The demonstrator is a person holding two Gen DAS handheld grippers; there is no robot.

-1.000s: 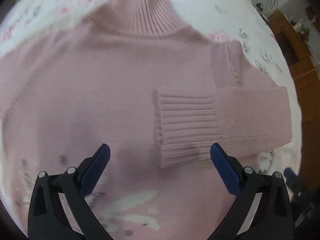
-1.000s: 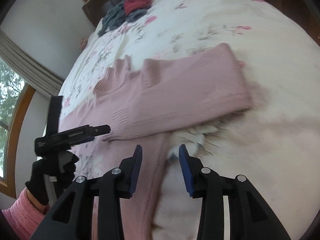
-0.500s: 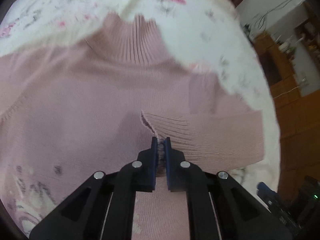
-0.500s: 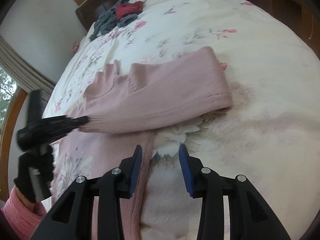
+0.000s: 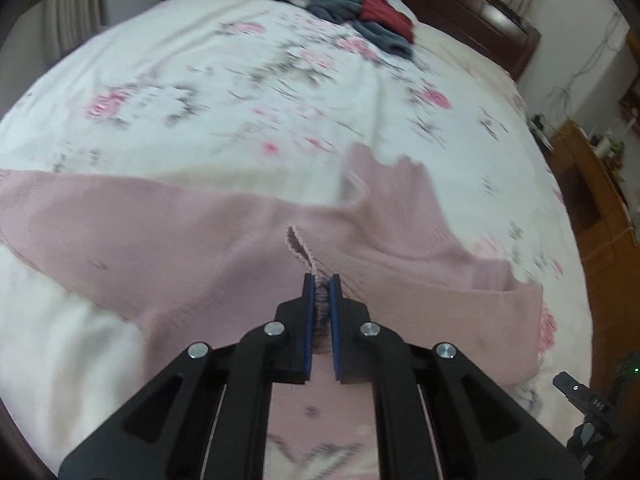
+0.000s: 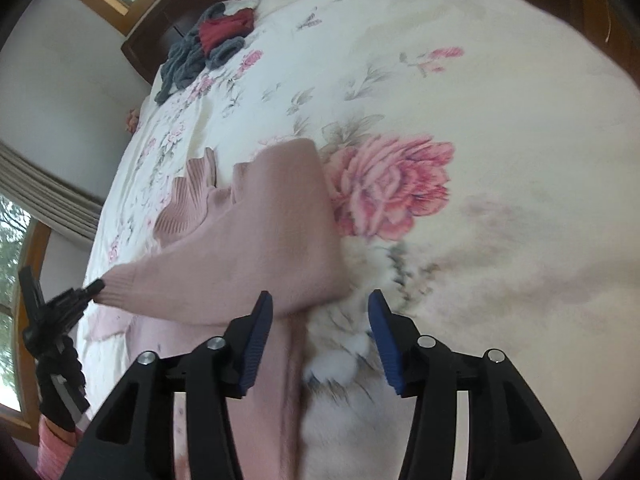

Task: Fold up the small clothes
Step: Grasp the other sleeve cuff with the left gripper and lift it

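Note:
A pink knitted sweater lies spread on the flowered bed, its ribbed collar toward the headboard. My left gripper is shut on the ribbed cuff of the folded-in sleeve and holds it lifted off the sweater's body. In the right wrist view the same sleeve stretches up to the left gripper at the left edge. My right gripper stands open just above the sweater's side edge, with nothing between its fingers.
The bed sheet is white with pink roses. A heap of grey and red clothes lies near the dark wooden headboard. Wooden furniture stands to the bed's right. A person's gloved hand and pink sleeve hold the left gripper.
My left gripper shut on the sleeve cuff and has lifted it up and back, tilting its view toward the headboard. The right gripper opened wider and moved closer to the sweater's side edge.

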